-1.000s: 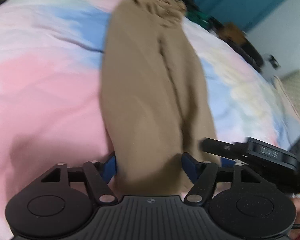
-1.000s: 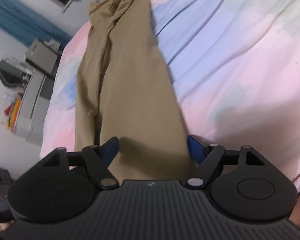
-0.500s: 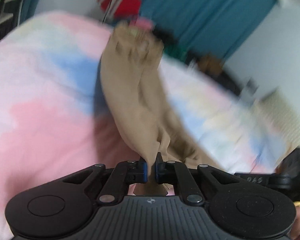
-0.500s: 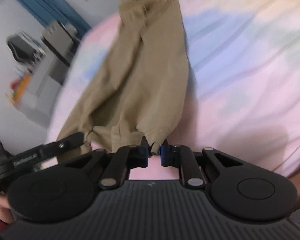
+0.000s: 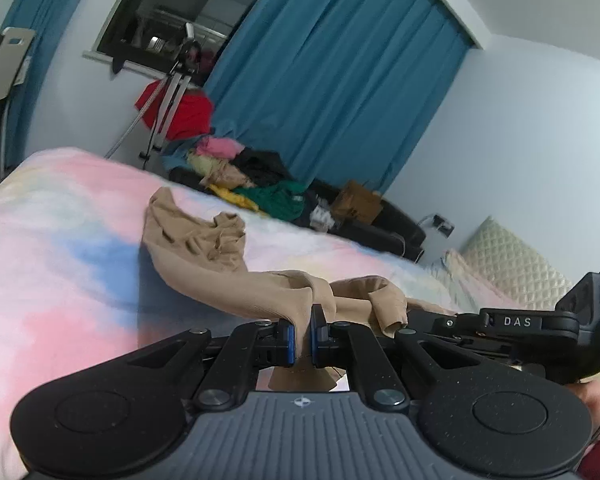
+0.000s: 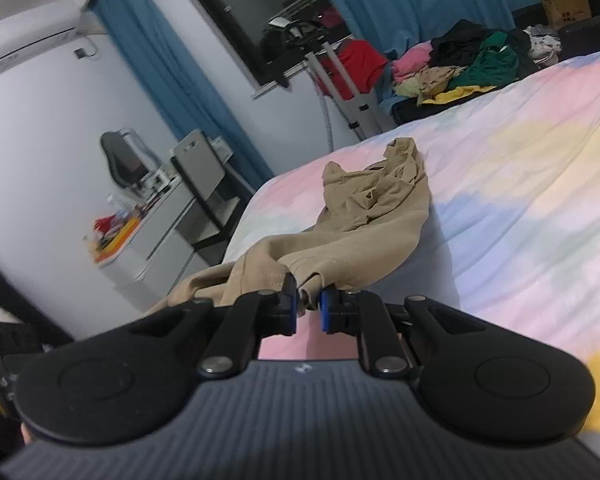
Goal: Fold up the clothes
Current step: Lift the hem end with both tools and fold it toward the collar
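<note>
Tan trousers (image 5: 204, 256) lie lengthwise on the pastel bedsheet (image 5: 60, 248), the waistband end far away and the leg ends lifted toward me. My left gripper (image 5: 303, 338) is shut on one leg hem, which hangs pinched between the blue pads. In the right wrist view the same trousers (image 6: 364, 216) stretch away, and my right gripper (image 6: 309, 312) is shut on the other hem. The right gripper's black body (image 5: 540, 324) shows at the right of the left wrist view, close beside the left one. The lifted cloth sags between the hems and the waistband.
A heap of mixed clothes (image 5: 260, 184) lies beyond the bed's far edge, with a tripod (image 5: 168, 108) and blue curtains (image 5: 340, 92) behind. A white desk (image 6: 152, 232) and chair (image 6: 204, 184) stand left of the bed. A quilted headboard (image 5: 512, 264) is at right.
Both grippers closed on the trouser leg hems and rose, lifting that end off the bed. The views tilted up from the sheet to take in the room.
</note>
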